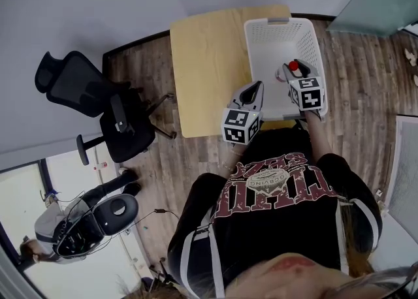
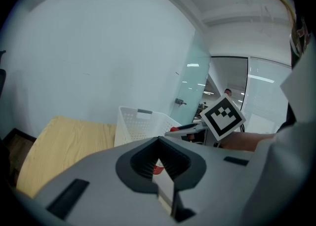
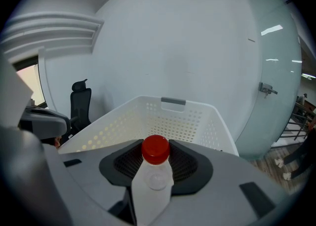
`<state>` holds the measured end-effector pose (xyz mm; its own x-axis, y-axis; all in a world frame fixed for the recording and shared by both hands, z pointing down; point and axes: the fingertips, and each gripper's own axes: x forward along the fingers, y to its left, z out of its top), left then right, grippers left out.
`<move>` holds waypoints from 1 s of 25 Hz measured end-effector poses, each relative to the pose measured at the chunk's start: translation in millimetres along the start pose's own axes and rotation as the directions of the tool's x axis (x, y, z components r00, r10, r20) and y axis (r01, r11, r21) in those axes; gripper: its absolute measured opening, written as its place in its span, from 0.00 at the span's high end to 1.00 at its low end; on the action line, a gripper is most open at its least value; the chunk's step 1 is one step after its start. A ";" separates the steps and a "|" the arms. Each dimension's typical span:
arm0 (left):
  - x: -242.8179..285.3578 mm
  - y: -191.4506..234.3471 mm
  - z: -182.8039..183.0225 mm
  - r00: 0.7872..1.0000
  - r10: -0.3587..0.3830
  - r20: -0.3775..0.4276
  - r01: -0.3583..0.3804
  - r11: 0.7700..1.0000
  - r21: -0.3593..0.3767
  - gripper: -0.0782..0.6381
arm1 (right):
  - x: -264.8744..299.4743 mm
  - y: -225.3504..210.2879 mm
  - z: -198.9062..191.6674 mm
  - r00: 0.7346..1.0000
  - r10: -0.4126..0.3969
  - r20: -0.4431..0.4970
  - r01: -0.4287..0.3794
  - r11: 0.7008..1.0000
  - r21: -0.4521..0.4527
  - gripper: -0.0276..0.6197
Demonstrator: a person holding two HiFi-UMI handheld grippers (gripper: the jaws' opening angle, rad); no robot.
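A wooden floor (image 1: 163, 167) ran under everything, and a white perforated basket (image 1: 249, 43) served as the fixed mark. The pale wood surface (image 1: 202, 76) carried that basket on its right part and stretched bare to the basket's left. A black office chair (image 1: 98, 105) stood on the floor, well off to the left of the basket and clear of the surface.

The basket stood upright, with a grey handle (image 1: 277, 21) on its far rim. The right tool (image 1: 290, 72) hung above the near part of the basket, inside its outline as seen from the head view. Its jaws were clamped on the neck of a clear plastic bottle (image 3: 154, 170), whose red cap (image 3: 156, 149) stood up between the dark pads and pointed towards the basket's far wall.

The left tool (image 1: 253, 90) hovered just outside the basket's left wall, near its front corner. Its jaws were drawn together at the tips with nothing held between them. In the left gripper view the basket showed beyond those jaws, with the right tool and its marker cube (image 2: 222, 117) to the basket's right.
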<state>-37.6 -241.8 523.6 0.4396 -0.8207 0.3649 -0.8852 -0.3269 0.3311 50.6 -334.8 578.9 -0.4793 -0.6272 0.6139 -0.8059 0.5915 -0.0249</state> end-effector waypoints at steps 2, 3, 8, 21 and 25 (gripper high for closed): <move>-0.5 -0.5 -0.7 1.000 0.000 0.002 0.000 1.000 0.001 0.82 | -0.7 1.8 -0.4 1.000 0.008 0.002 -0.008 1.000 -0.008 0.69; -0.7 -0.7 -1.2 1.000 -0.001 0.002 0.001 1.000 0.002 0.82 | -1.1 2.9 -0.4 1.000 0.013 0.004 -0.013 1.000 -0.011 0.69; -1.5 -1.0 -1.6 1.000 -0.002 0.000 0.002 1.000 0.001 0.82 | -4.6 9.3 3.5 0.999 0.041 0.017 -0.041 0.999 -0.006 0.70; -12.3 6.2 -0.9 1.000 0.013 0.011 -0.013 1.000 -0.010 0.82 | -24.7 29.8 40.6 0.993 0.090 0.081 -0.087 0.995 -0.039 0.70; -16.1 7.7 -2.0 1.000 0.016 0.014 -0.016 1.000 -0.013 0.82 | -30.3 38.1 54.4 0.989 0.108 0.104 -0.103 0.993 -0.058 0.70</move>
<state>-51.2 -230.2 522.0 0.4230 -0.8324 0.3581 -0.8901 -0.3076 0.3363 15.5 -320.8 516.4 -0.5975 -0.6089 0.5218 -0.7310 0.6810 -0.0424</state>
